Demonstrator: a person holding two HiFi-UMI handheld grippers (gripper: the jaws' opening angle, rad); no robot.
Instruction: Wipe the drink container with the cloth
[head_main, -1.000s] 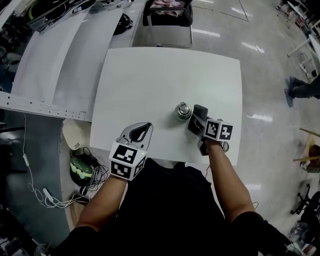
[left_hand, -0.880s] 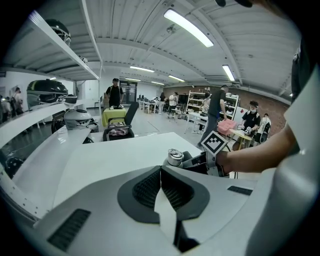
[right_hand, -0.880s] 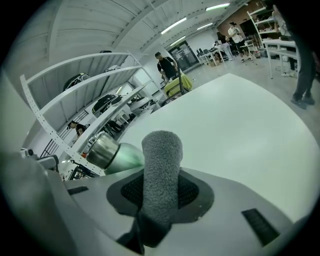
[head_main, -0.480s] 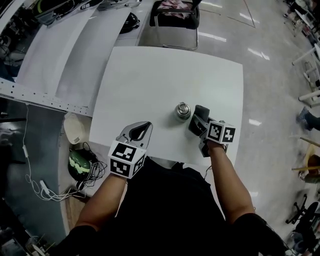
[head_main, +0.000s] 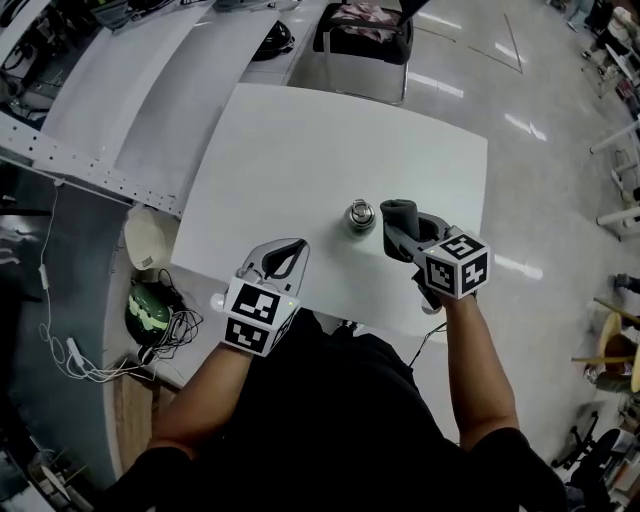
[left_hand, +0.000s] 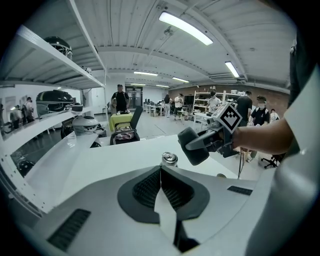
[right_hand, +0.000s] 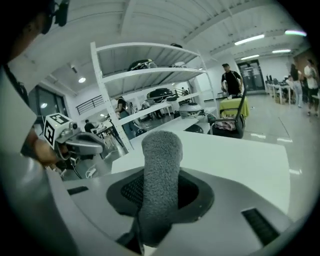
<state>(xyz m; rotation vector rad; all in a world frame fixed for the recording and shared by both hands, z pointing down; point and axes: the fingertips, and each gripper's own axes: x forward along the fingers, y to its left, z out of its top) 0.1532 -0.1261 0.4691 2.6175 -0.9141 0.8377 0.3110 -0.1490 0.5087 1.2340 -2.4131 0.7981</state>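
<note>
A small silver drink can (head_main: 360, 216) stands upright on the white table (head_main: 300, 140), also seen as the can (left_hand: 169, 159) in the left gripper view. My right gripper (head_main: 404, 224) is shut on a rolled dark grey cloth (head_main: 399, 211), held just right of the can and above the table. The left gripper view shows the cloth (left_hand: 192, 146) apart from the can. The cloth (right_hand: 160, 170) fills the right gripper (right_hand: 160, 192). My left gripper (head_main: 297, 246) hovers at the table's near edge, left of the can, its jaws (left_hand: 161, 172) shut with nothing in them.
A chair (head_main: 365, 40) with pink items stands beyond the table's far edge. Long white benches (head_main: 120, 100) run along the left. A helmet (head_main: 152, 312) and cables (head_main: 85, 360) lie on the floor at the left. People stand far back in the hall.
My right gripper has lifted with the cloth and shifted slightly right and away, still beside the can. The left gripper has barely moved.
</note>
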